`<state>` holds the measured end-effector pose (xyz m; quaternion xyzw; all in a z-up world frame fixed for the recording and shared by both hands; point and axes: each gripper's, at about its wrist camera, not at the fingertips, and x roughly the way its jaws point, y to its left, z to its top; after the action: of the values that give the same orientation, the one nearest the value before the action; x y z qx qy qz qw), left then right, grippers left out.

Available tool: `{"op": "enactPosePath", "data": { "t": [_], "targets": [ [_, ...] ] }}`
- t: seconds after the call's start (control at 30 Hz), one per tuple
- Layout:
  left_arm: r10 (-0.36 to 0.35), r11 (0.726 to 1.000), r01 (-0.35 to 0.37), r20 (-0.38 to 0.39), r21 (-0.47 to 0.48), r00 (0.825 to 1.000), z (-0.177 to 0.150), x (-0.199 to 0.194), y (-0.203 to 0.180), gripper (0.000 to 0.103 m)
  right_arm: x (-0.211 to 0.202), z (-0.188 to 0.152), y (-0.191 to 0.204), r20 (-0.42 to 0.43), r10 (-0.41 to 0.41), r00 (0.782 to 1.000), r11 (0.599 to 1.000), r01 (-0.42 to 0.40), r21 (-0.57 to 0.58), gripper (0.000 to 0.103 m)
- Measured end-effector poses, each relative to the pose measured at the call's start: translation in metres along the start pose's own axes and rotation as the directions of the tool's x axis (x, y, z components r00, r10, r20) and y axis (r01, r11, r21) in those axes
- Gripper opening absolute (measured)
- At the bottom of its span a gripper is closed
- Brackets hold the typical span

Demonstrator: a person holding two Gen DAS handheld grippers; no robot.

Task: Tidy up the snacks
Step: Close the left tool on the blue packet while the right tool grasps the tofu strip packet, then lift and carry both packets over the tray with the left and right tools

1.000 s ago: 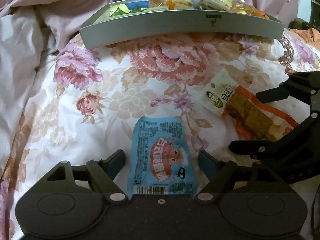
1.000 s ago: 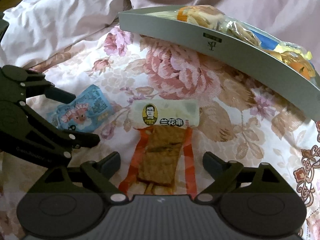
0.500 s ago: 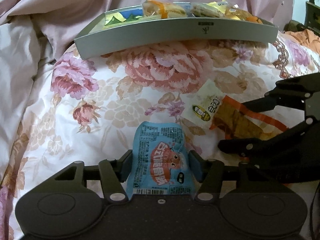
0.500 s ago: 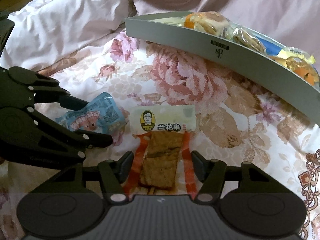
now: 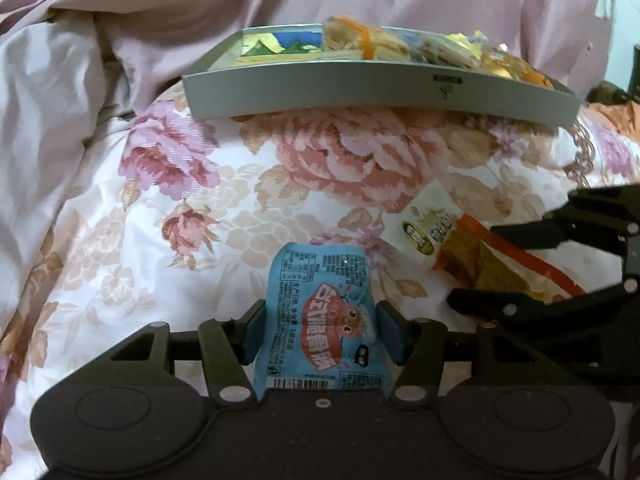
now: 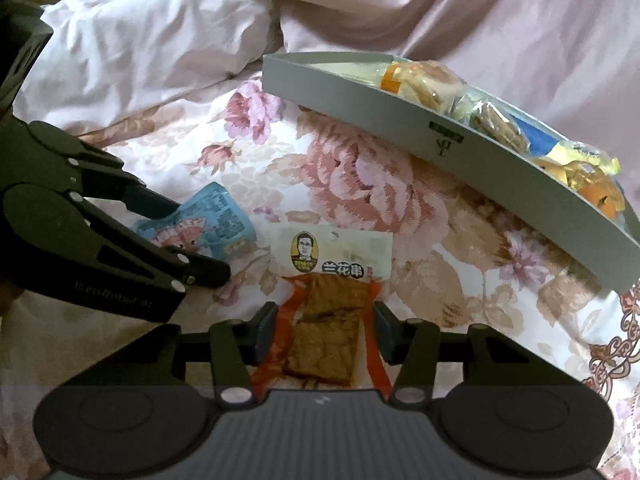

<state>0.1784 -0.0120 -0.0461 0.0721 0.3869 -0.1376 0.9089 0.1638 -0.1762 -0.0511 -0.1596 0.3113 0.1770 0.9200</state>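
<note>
Home bedroom — floral quilt [image 5: 168, 240], rumpled pink bedding [image 6: 152, 52] underneath — snack tray [image 6: 360, 100] on bed.

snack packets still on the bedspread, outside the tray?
2. The blue packet sits between the left gripper pads; the orange-edged tofu packet between the right gripper pads.

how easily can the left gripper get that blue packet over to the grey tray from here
Probably yes. The left gripper has just closed on the blue packet, pads against its sides, and only bare flowered bedspread lies between it and the grey tray. The right gripper stays off to the side.
</note>
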Motion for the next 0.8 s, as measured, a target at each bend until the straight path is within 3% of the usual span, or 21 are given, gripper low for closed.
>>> {"op": "enactPosePath", "data": {
  "t": [0.2,0.5,0.8],
  "targets": [
    [0.009,0.997,-0.006,0.041,-0.073,0.999,0.004,-0.004,0.01,0.059,-0.004,0.001,0.004,0.038,-0.049,0.998,0.997,0.051,-0.055,0.054],
    [0.019,0.996,-0.014,0.065,-0.087,0.998,0.005,-0.005,0.011,0.059,-0.009,0.002,0.018,0.107,-0.099,0.989,0.98,0.116,-0.163,0.054],
    [0.032,0.991,-0.014,0.126,-0.136,0.992,0.006,-0.013,0.017,0.06,-0.022,-0.001,0.032,0.253,-0.15,0.956,0.939,0.218,-0.265,0.055]
  ]
}}
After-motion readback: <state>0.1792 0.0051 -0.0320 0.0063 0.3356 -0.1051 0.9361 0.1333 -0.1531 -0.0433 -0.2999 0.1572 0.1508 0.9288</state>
